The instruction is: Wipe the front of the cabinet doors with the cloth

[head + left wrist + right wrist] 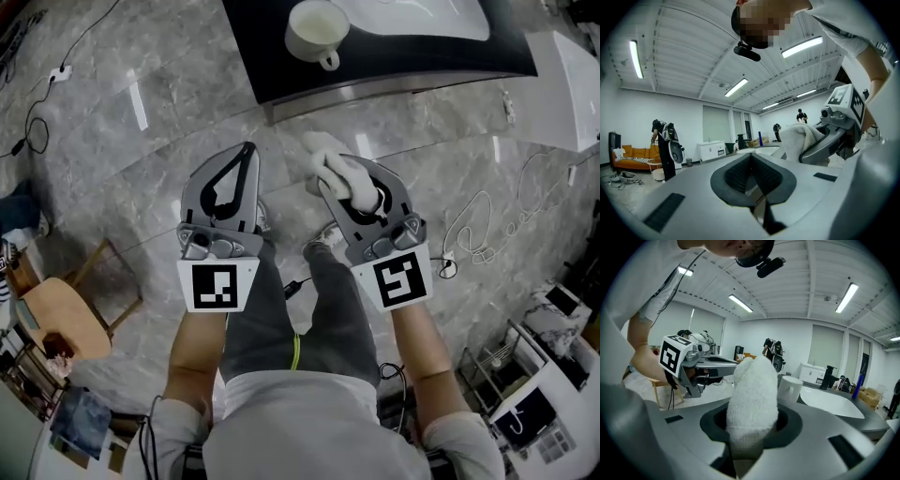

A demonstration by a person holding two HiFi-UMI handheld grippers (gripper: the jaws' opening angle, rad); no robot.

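A white terry cloth [335, 166] is bunched between the jaws of my right gripper [328, 183], which is shut on it. In the right gripper view the cloth [752, 399] stands up thick and hides the fingertips. My left gripper [247, 150] hangs beside it at the left, jaws shut with nothing between them; the left gripper view shows its pads [740, 174] meeting. Both grippers are held over the floor, just short of the counter's front edge [375, 91]. The cabinet doors under the counter are hidden from every view.
The black countertop [272, 56] carries a white cup [317, 30] and a white basin [829, 401] with a black tap [828, 376]. A wooden chair [70, 314] stands left, cables [478, 230] lie on the grey marble floor, equipment [534, 412] right. People stand far off.
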